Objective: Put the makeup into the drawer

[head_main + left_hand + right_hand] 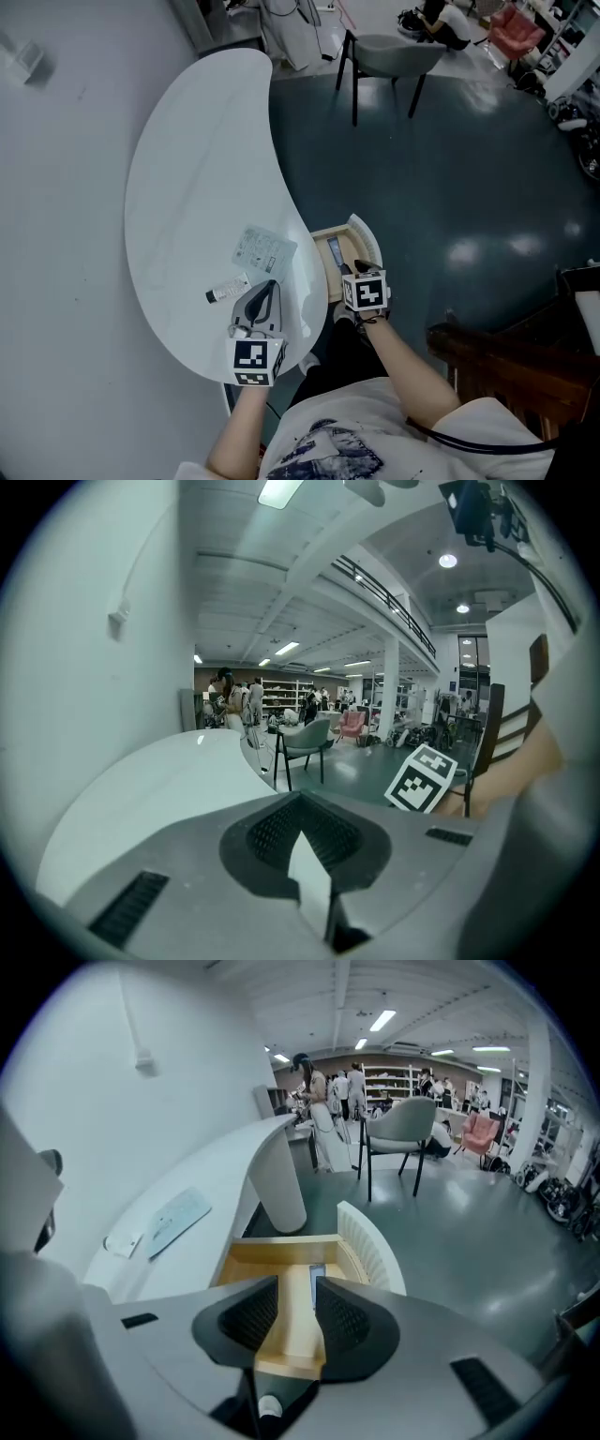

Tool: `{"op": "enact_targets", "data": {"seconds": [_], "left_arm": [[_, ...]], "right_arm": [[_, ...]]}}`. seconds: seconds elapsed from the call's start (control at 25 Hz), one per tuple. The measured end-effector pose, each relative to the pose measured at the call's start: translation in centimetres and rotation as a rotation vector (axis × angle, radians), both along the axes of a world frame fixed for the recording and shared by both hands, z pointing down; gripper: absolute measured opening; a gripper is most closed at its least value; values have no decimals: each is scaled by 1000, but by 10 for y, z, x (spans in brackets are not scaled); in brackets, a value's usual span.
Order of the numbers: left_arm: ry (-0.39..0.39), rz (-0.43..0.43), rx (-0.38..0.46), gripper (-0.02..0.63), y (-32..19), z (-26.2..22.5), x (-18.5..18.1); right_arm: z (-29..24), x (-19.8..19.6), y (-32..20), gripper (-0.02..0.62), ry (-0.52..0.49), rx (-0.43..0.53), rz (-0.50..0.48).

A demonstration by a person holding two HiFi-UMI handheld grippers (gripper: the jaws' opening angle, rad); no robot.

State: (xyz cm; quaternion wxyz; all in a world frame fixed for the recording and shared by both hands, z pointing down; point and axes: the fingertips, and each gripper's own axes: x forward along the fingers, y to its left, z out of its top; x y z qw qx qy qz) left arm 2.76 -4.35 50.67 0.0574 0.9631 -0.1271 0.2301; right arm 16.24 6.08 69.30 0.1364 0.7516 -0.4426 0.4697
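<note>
left tongs point(302, 808): clenched, nothing seen gripped, held over near edge of desk point(187, 187) | right tongs point(296, 1286): released, nothing between, held above open drawer point(281, 1251) | slim dark makeup item point(317, 1271): seen inside drawer | white tube point(228, 291), clear packet point(264, 249): lying on desk near left tongs

White table point(187, 187), tan drawer point(324, 272), dark teal floor point(450, 169).

Parted right tongs point(296, 1290) — open wooden drawer point(281, 1250) below, flat packet point(178, 1218) on white table point(220, 1171) at left
</note>
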Motion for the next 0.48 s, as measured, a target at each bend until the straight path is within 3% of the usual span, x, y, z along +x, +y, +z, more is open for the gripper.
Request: {"op": "enact_targets", "data": {"seconds": [0.48], "left_arm": [[98,-41,75,46,12,-68,-80]], "right_arm": [[-121,-88,-6,133,161,189,-116]]}}
